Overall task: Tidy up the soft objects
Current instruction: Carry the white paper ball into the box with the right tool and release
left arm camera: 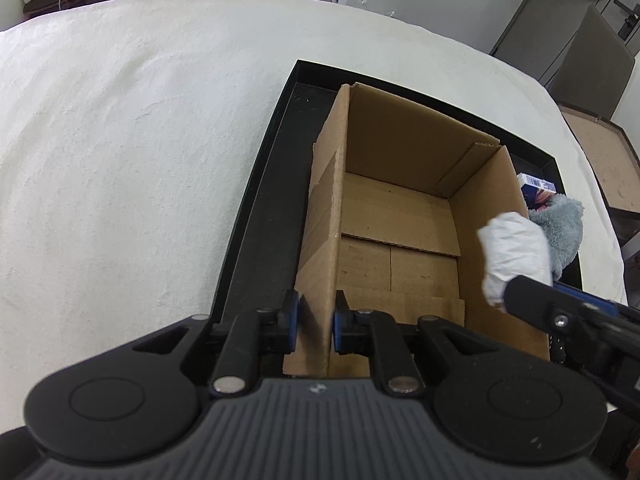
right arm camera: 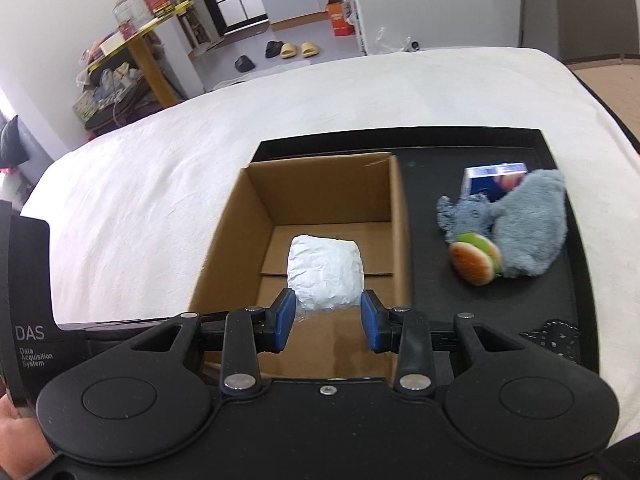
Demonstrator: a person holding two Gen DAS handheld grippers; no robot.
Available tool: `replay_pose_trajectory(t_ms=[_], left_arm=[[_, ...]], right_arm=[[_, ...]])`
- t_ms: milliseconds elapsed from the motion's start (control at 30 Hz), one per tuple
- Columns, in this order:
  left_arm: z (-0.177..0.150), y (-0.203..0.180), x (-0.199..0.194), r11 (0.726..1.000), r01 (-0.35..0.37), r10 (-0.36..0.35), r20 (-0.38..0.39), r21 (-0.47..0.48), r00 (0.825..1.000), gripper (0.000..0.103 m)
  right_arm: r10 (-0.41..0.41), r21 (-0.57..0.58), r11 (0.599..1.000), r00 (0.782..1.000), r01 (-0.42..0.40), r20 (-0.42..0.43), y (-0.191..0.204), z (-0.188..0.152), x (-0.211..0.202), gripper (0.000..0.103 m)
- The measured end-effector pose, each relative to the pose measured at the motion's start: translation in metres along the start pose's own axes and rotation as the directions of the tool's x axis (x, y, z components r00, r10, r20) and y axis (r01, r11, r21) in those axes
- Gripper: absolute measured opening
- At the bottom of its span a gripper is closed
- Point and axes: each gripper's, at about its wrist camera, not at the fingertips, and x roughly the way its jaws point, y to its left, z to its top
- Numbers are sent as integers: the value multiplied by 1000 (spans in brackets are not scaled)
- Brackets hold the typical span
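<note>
An open cardboard box (left arm camera: 400,216) (right arm camera: 320,200) stands in a black tray (left arm camera: 256,216) (right arm camera: 520,288) on a white-covered bed. My left gripper (left arm camera: 316,320) is shut on the box's left wall, near its front corner. My right gripper (right arm camera: 328,316) is shut on a crumpled white soft packet (right arm camera: 325,272) (left arm camera: 514,254) and holds it above the box's open top. In the left wrist view the right gripper's fingers (left arm camera: 532,300) reach in from the right edge. A grey plush toy (right arm camera: 528,228) (left arm camera: 562,228) and a small plush burger (right arm camera: 476,258) lie in the tray right of the box.
A blue and white carton (right arm camera: 494,178) (left arm camera: 536,184) lies in the tray behind the grey plush. A dark dotted item (right arm camera: 554,338) sits at the tray's near right corner. White bedding (left arm camera: 120,160) spreads left of the tray. Slippers (right arm camera: 296,50) and shelving stand on the floor beyond.
</note>
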Motion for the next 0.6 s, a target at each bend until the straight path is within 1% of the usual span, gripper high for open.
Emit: replay_pose_trajectory(t_ms=[233, 333, 367, 500, 600], left_arm=[[1, 5, 0, 999, 21, -21, 2, -27, 1000, 14], [1, 5, 0, 999, 24, -24, 1, -24, 1000, 15], [1, 5, 0, 999, 24, -24, -1, -23, 1000, 15], [1, 2, -3, 1000, 22, -22, 12, -6, 1000, 15], [1, 3, -2, 1000, 23, -23, 2, -19, 1000, 15]], right_arm=[[16, -32, 999, 1000, -15, 8, 16, 9, 9, 36], [62, -33, 998, 998, -62, 7, 18, 12, 12, 39], [70, -30, 997, 998, -70, 1, 19, 12, 13, 41], [92, 0, 996, 996, -92, -4, 14, 11, 12, 43], [64, -1, 998, 998, -65, -8, 11, 10, 11, 43]])
